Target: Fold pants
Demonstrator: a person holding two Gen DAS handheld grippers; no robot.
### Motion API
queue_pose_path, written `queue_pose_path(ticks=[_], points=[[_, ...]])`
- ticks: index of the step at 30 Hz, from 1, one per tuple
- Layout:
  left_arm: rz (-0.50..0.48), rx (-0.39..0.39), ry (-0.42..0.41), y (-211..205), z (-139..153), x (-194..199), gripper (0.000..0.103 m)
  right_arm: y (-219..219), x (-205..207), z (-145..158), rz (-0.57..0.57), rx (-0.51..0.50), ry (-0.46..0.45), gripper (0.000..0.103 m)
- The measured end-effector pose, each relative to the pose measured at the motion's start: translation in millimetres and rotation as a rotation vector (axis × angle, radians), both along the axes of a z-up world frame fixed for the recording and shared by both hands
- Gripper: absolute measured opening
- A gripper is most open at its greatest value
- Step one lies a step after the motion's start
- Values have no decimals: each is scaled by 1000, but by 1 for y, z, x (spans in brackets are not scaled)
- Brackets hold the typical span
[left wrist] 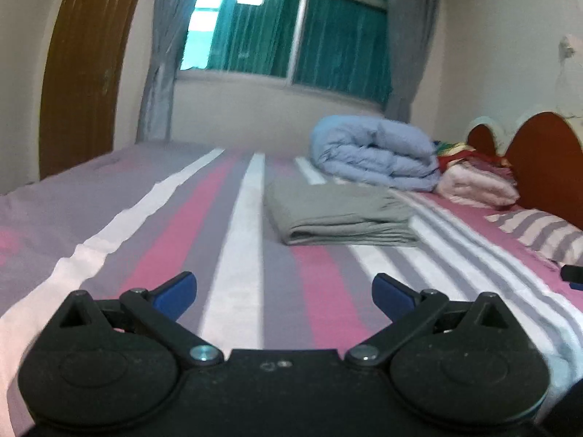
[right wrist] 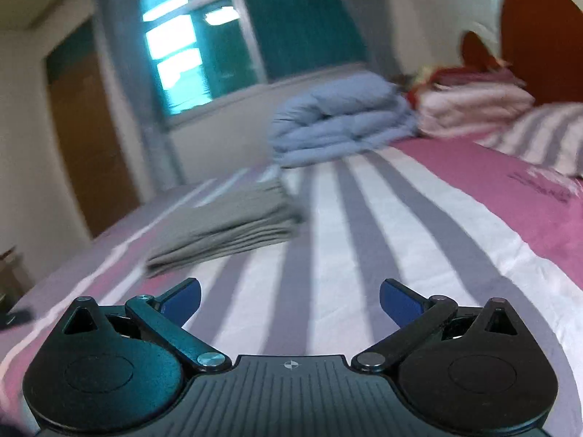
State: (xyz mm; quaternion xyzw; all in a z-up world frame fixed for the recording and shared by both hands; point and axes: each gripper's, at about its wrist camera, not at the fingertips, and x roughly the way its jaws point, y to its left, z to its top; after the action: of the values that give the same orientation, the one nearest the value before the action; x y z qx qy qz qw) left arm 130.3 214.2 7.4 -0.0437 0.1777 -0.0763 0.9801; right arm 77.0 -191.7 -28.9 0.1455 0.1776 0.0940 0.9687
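The grey pants (left wrist: pixel 339 215) lie folded into a flat stack on the striped bed sheet (left wrist: pixel 233 255), ahead of and slightly right of my left gripper (left wrist: pixel 284 293). That gripper is open and empty, well short of the pants. In the right wrist view the folded pants (right wrist: pixel 226 225) lie ahead to the left. My right gripper (right wrist: pixel 290 300) is open and empty, low over the sheet (right wrist: pixel 364 236), apart from the pants. This view is blurred.
A folded light blue duvet (left wrist: pixel 375 153) lies behind the pants, with pink folded bedding (left wrist: pixel 477 185) and a striped pillow (left wrist: pixel 543 233) to the right by the red headboard (left wrist: pixel 546 167). A window with grey curtains (left wrist: pixel 284 25) and a wooden door (left wrist: pixel 83 73) stand beyond the bed.
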Motion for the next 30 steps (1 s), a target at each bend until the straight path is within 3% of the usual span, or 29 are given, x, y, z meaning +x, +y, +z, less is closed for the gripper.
queue_pose_path(ticks=[4,10,13,16,21,30], points=[[-87,-84,15,-19,6,-24,97,22,-52,11,36,-69,-77,103],[-83,-73,-115,-41,12,-65,97,42,-82,13,86,-58,-78,103],[-112,-111,-89,-45,9,-76,97,56,-86,14,143,-56,-74,103],[-92,-89,-77,-49,6,-84,97,69,-93,16,159,-103,-127,103],[-76,-90,-60,-47,0,-76,96,74,-88,12,150,-128,-132,103],[-115,-19,-72,-61,-2,-79,96,75,-80,9,154,-139,-125,103]])
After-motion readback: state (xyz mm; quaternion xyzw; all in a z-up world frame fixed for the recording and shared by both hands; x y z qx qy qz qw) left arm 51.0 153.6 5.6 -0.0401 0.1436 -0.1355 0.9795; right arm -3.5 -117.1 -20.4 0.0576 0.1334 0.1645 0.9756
